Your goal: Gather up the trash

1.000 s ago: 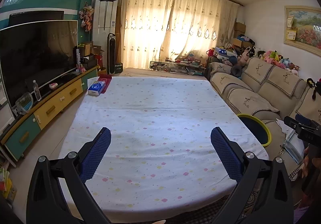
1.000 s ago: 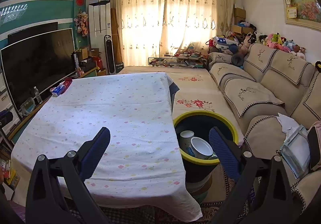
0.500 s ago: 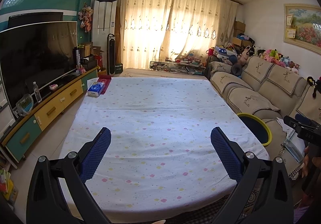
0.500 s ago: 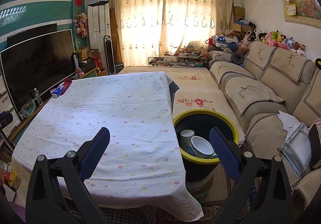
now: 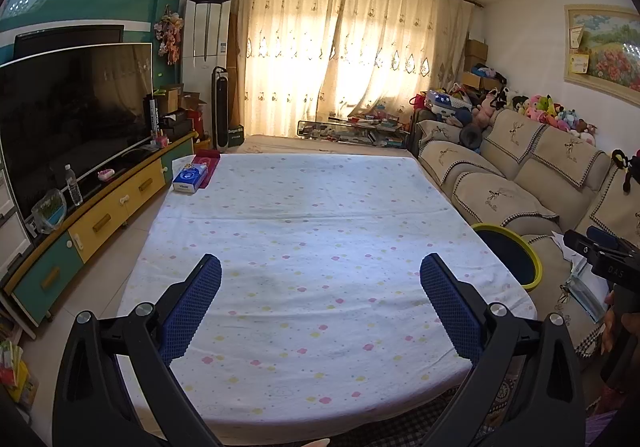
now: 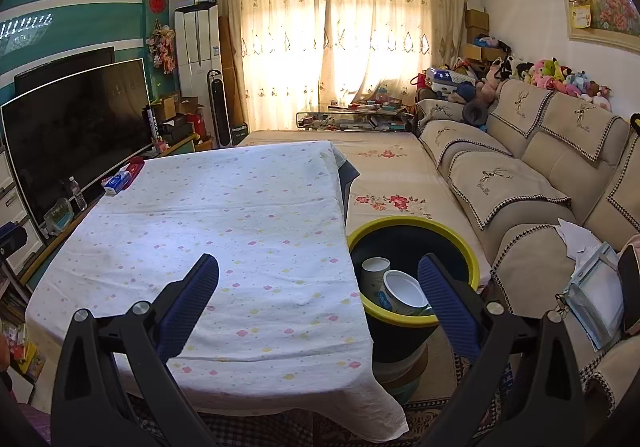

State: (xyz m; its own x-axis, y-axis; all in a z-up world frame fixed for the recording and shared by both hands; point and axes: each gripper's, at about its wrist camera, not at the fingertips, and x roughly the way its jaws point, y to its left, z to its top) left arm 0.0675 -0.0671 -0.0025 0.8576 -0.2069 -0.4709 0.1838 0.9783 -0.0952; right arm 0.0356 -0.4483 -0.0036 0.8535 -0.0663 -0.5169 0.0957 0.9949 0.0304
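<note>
Almost nothing has moved since a second ago: both views have only drifted a little, and the table [image 5: 320, 247] looks as bare as before. Left gripper [image 5: 320, 287] and right gripper [image 6: 318, 287] hang over its near edge, jaws spread wide and holding nothing. The bin [image 6: 414, 243] stands just beside the table's right side, with two cups [image 6: 400, 293] lying inside it. Only a tissue box [image 5: 191, 177] sits on the far left corner of the cloth; whether it counts as trash is unclear from here. With the trash in the bin and no grasp under way, the collecting seems finished.
</note>
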